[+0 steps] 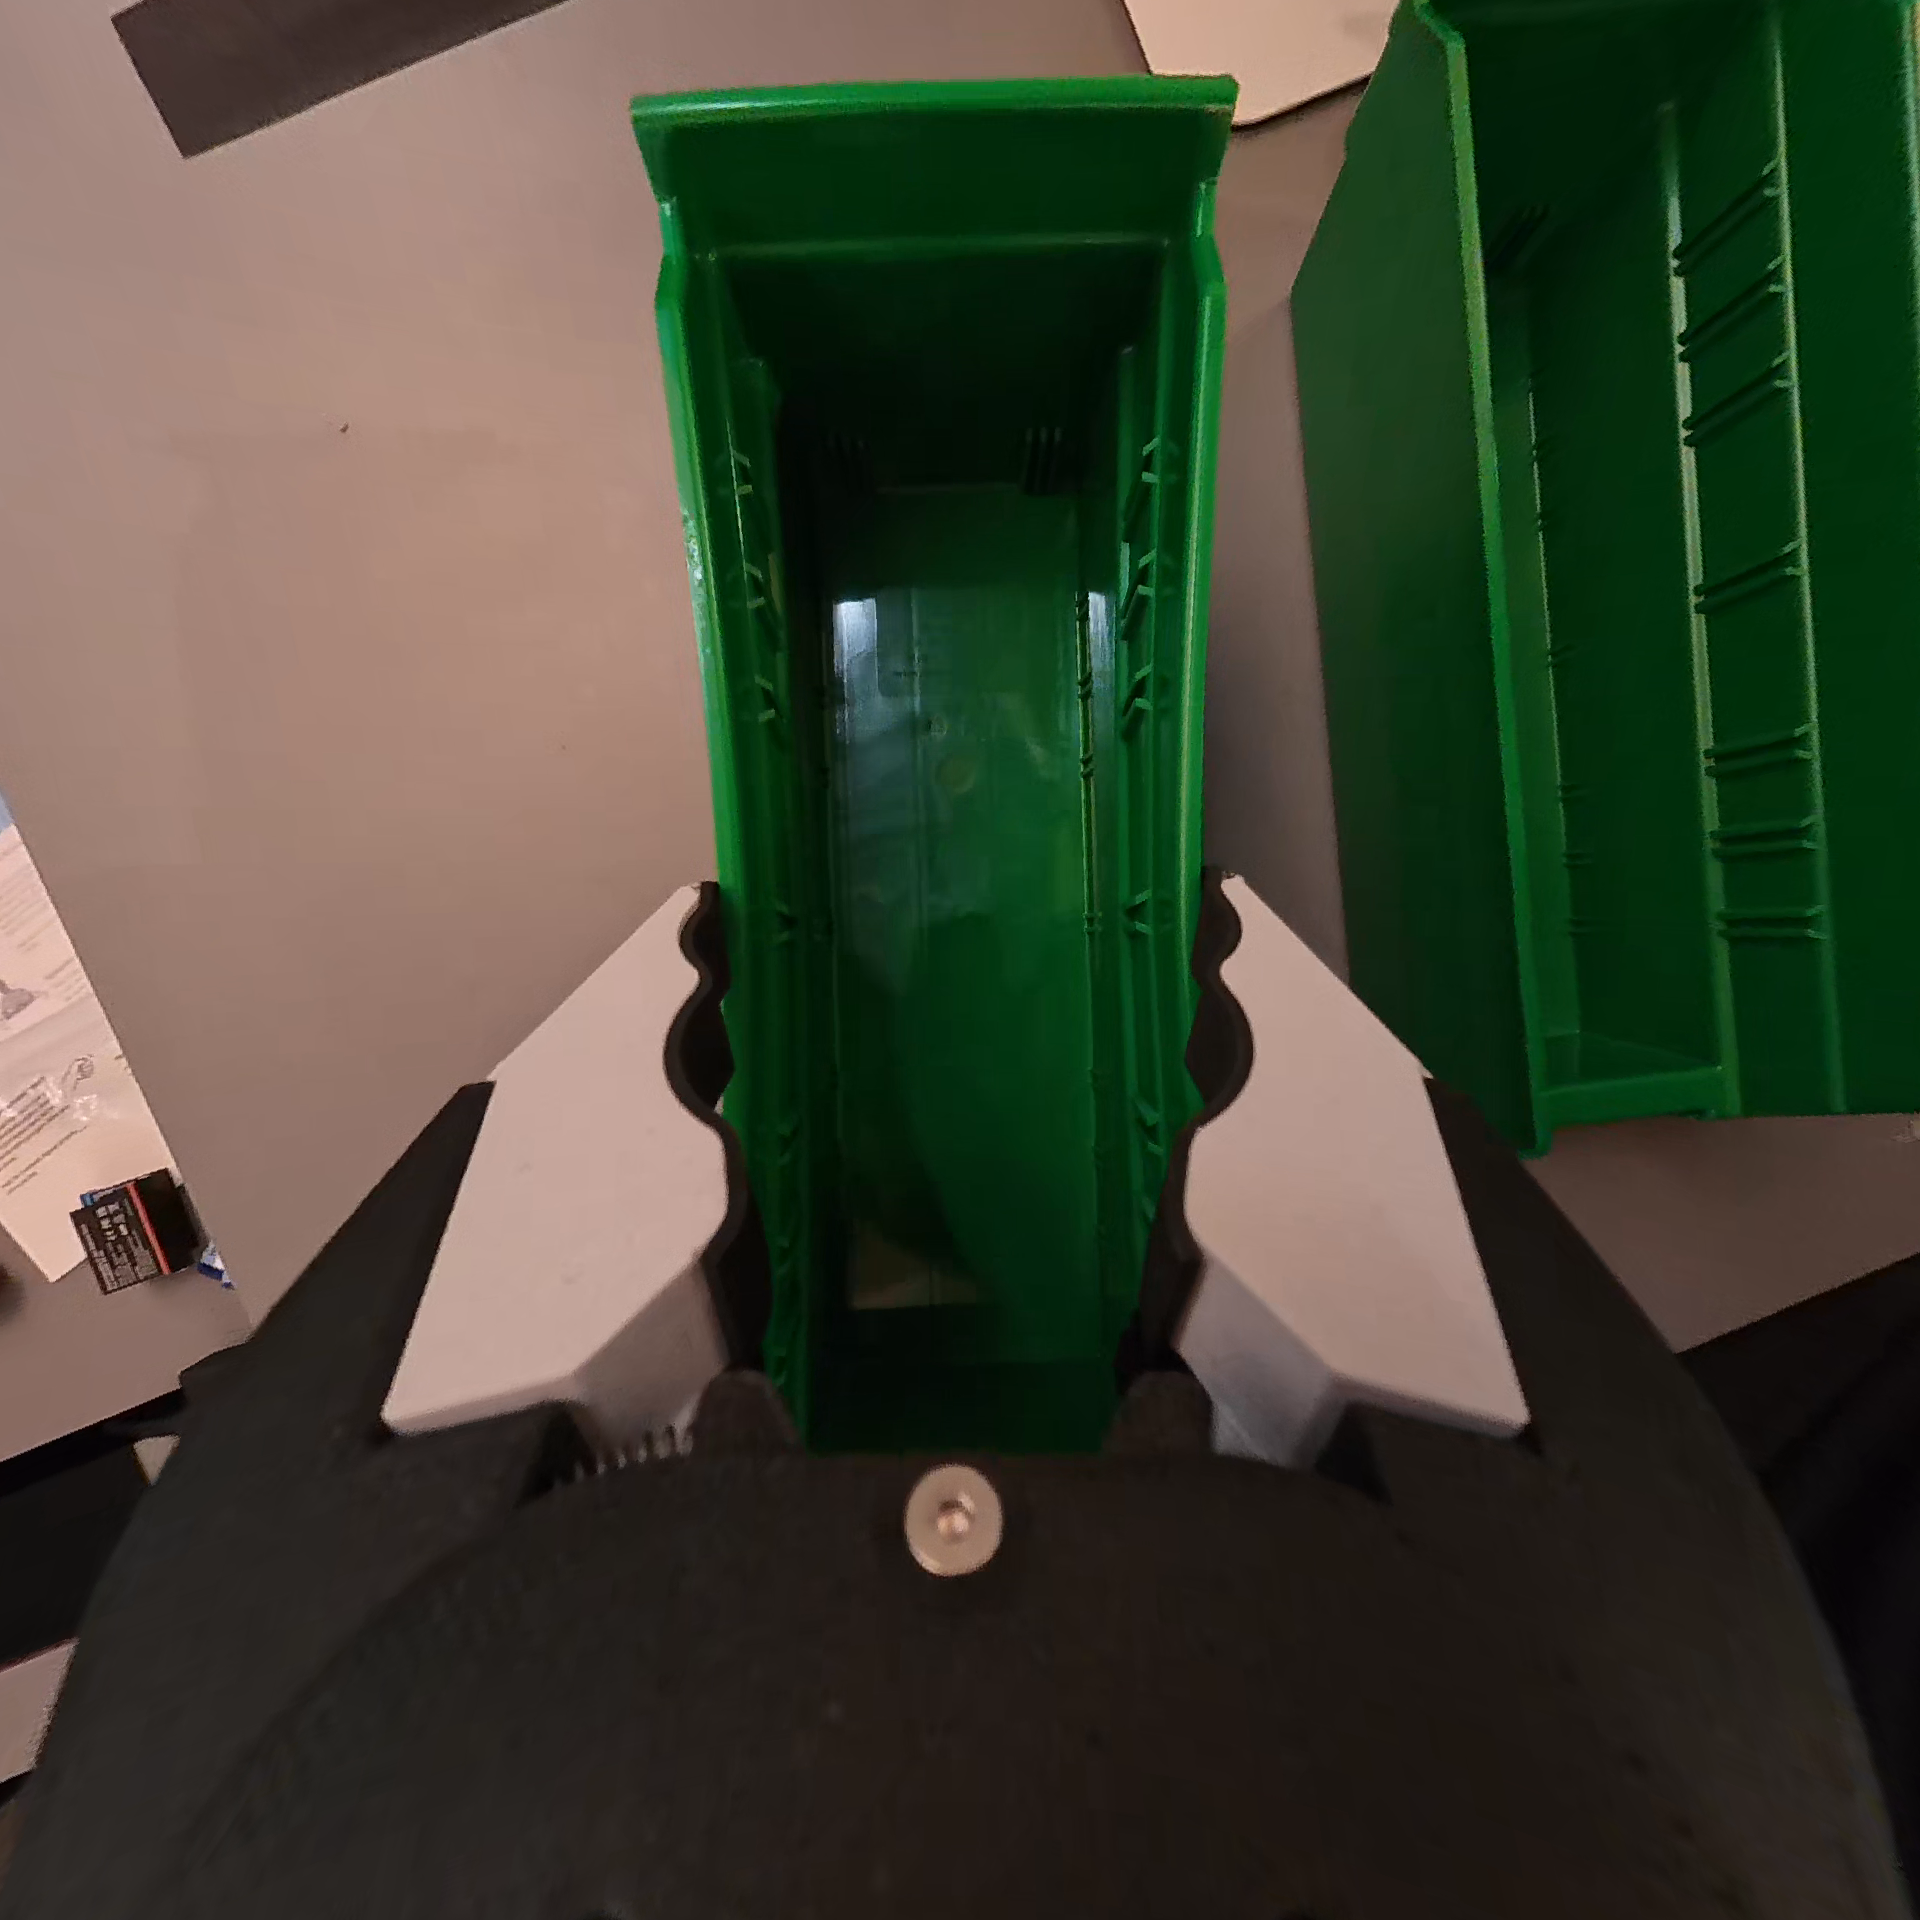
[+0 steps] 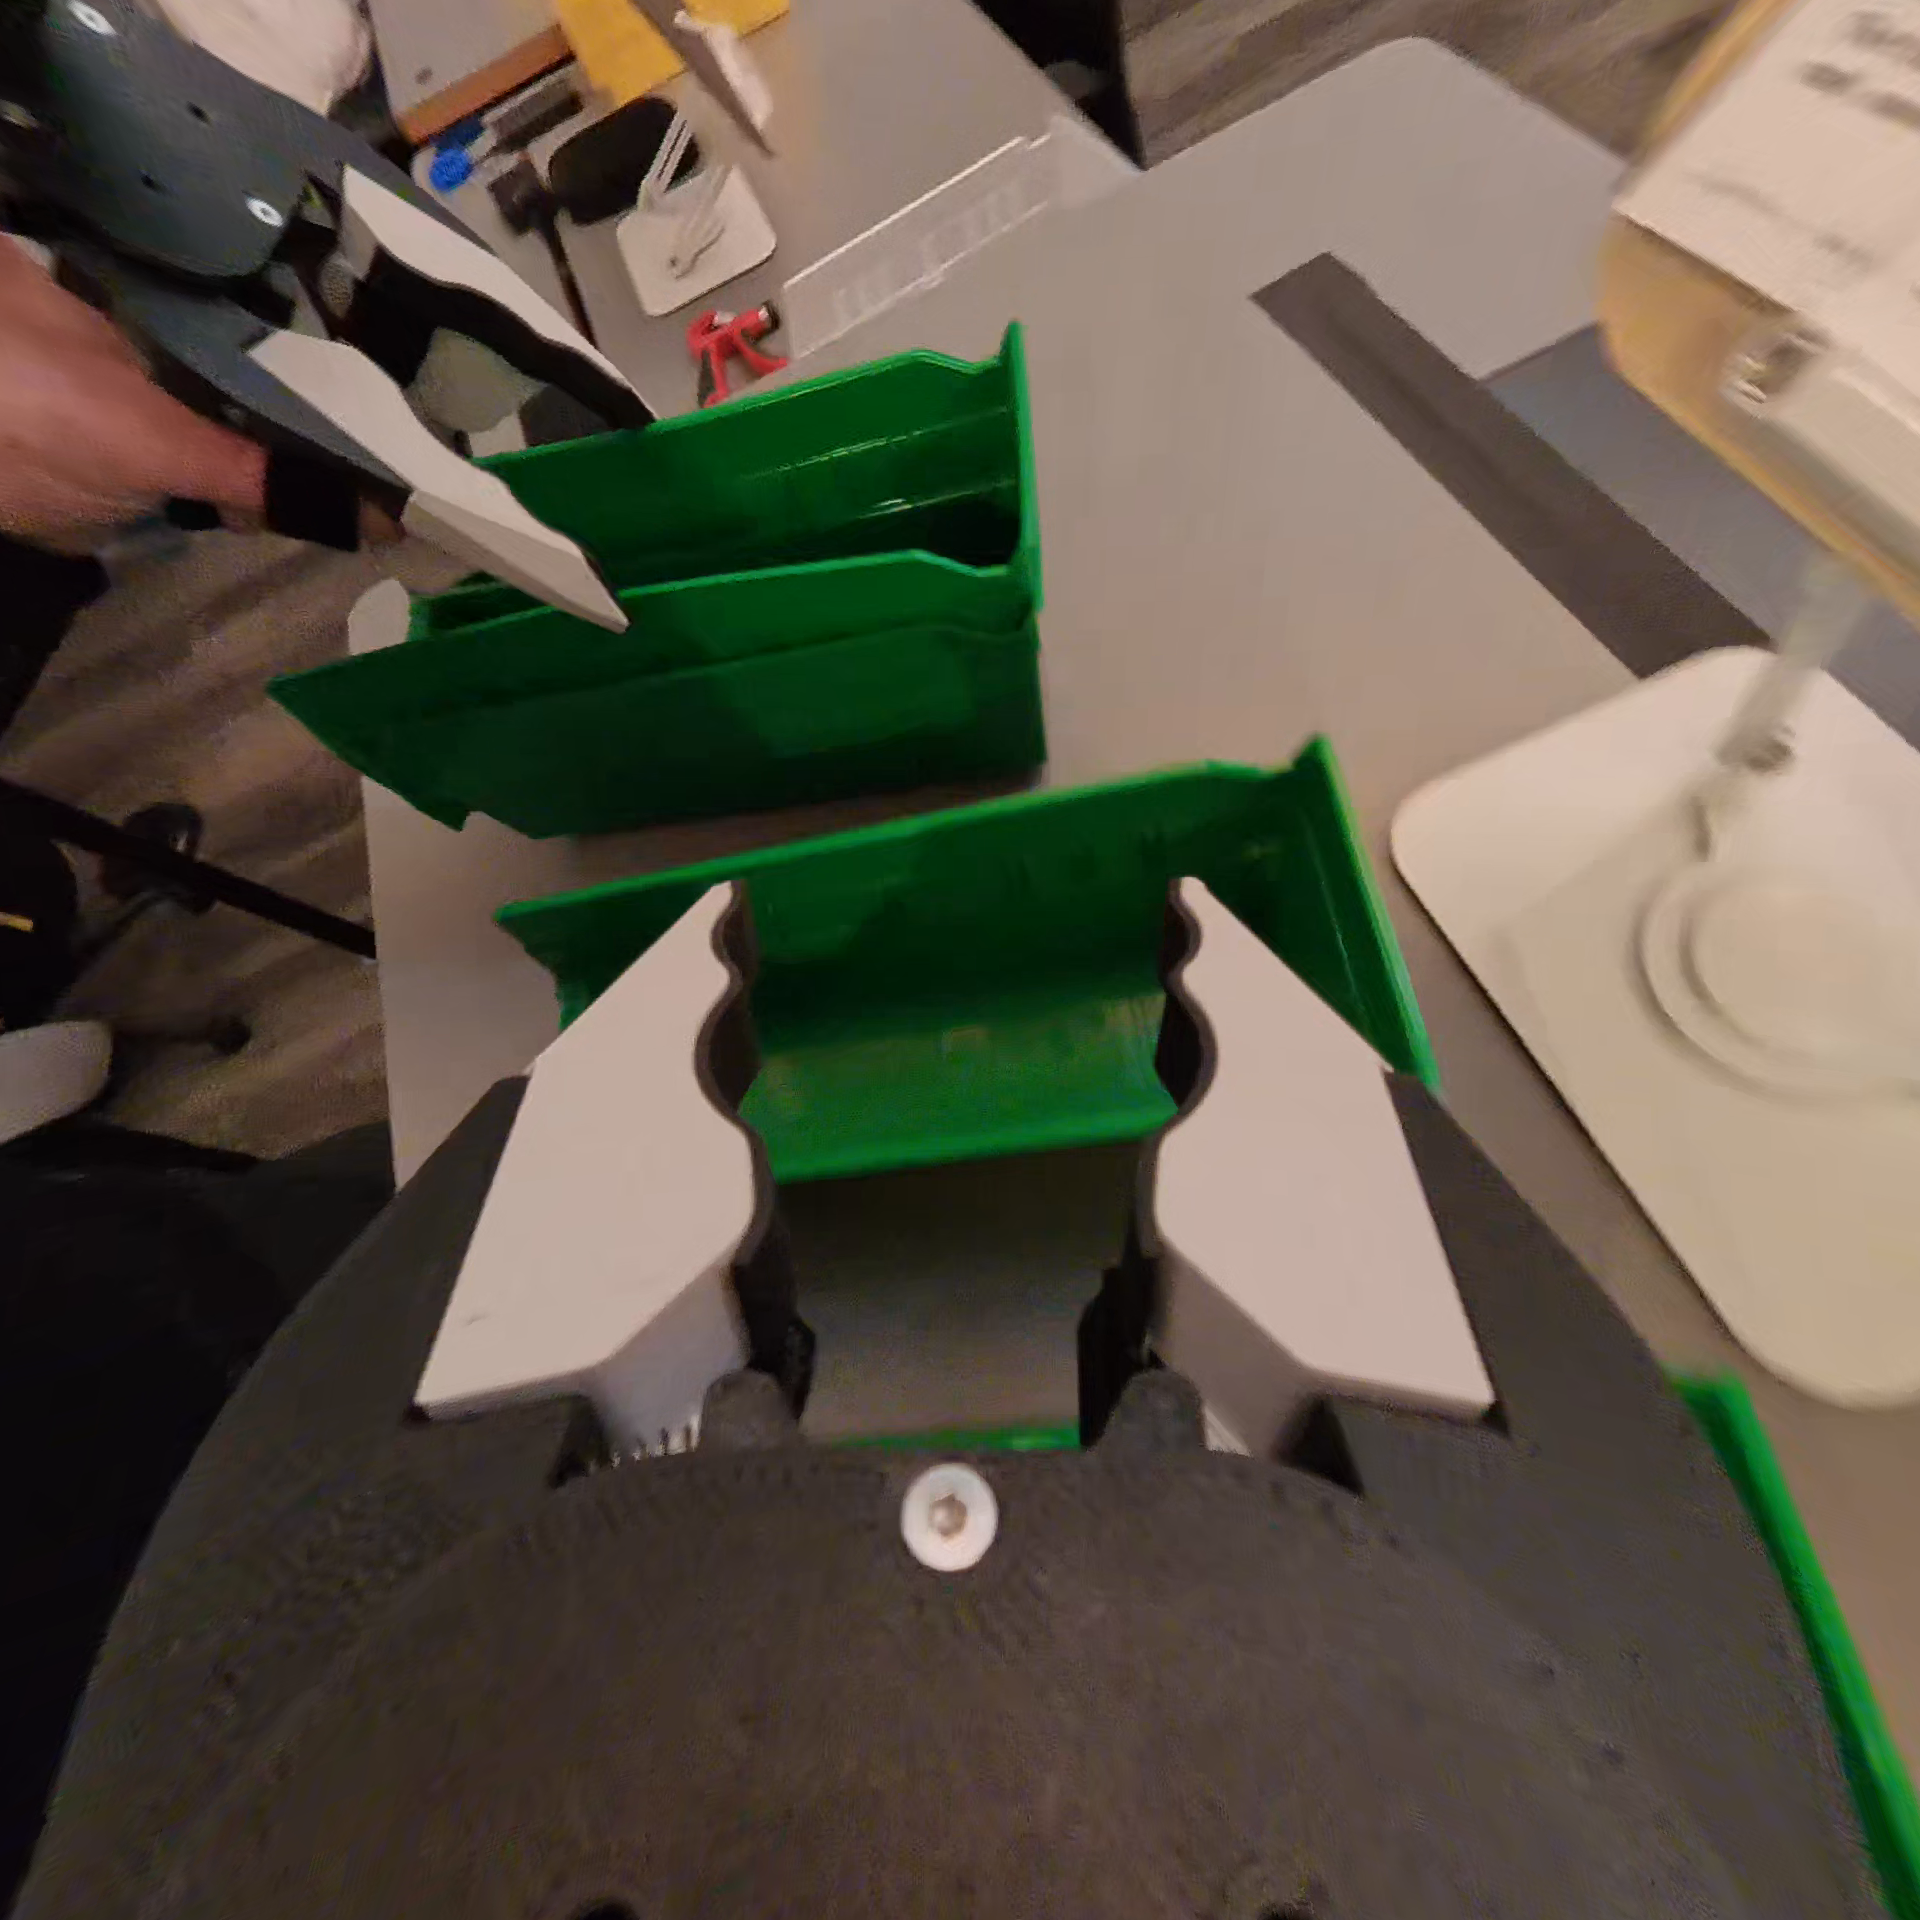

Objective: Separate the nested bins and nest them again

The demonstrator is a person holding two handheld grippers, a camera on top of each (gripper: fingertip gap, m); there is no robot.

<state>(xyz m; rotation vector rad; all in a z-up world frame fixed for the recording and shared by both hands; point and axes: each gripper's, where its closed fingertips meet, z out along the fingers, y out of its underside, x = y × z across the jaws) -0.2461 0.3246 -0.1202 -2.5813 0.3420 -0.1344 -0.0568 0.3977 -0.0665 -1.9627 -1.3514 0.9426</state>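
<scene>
My left gripper (image 1: pixel 961 888) is shut on a long green bin (image 1: pixel 945 727), with its pads against the two outer side walls near the bin's close end. In the right wrist view this bin (image 2: pixel 810 478) sits raised and tilted inside a lower green bin (image 2: pixel 727 738), with the left gripper (image 2: pixel 623 514) and a hand on it. A separate green bin (image 1: pixel 1621 623) stands to the right on the grey table (image 1: pixel 364 520). My right gripper (image 2: pixel 956 899) is open over this bin (image 2: pixel 935 977). I cannot tell whether its fingers touch the bin.
Papers and a small black box (image 1: pixel 135 1236) lie at the table's left edge. A white stand base (image 2: pixel 1714 987) and a cardboard box (image 2: pixel 1766 208) are to the right of the bins. A red tool (image 2: pixel 732 348) and clutter lie beyond. A dark strip (image 2: pixel 1507 457) crosses the table.
</scene>
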